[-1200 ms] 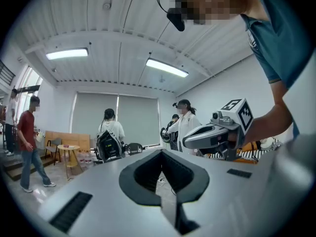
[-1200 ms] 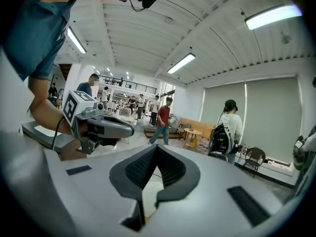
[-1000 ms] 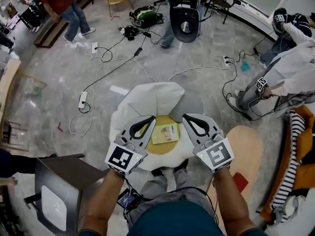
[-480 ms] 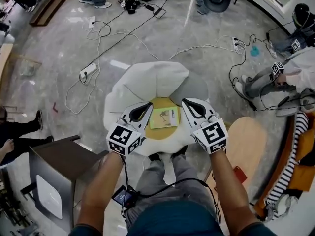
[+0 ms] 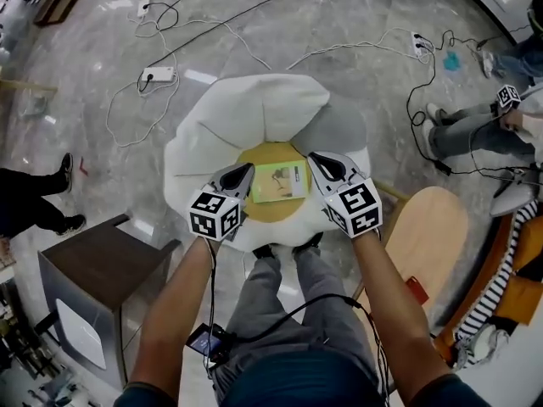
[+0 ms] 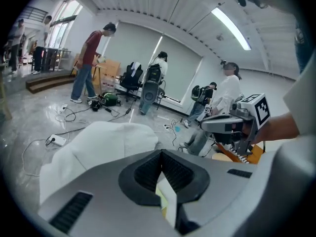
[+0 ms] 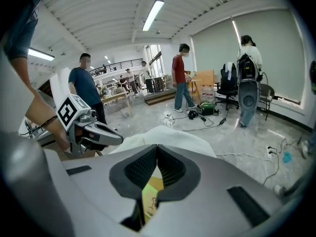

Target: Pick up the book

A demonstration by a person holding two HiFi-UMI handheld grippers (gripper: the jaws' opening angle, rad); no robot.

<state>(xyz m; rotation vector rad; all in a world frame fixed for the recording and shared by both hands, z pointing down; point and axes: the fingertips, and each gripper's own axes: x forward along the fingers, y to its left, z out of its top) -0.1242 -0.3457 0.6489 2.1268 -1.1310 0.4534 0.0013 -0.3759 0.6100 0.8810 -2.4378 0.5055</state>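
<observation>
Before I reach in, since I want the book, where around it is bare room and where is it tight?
Bare yellow pad shows beyond the book, up to the white cushion, and on its near side. Its sides are crowded: the left gripper and right gripper, both shut, flank it.

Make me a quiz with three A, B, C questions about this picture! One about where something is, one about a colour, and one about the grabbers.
1. Where is the book?
A. floor
B. yellow disc
C. brown box

2. What colour is its cover?
A. red
B. light green
C. black

3. How are the grippers' jaws?
A. both shut
B. both wide open
C. one open, one shut

Answers:
1 B, it lies flat on the disc in the white seat.
2 B, the cover shows pale green.
3 A, the left gripper and right gripper both have their jaws together.
</observation>
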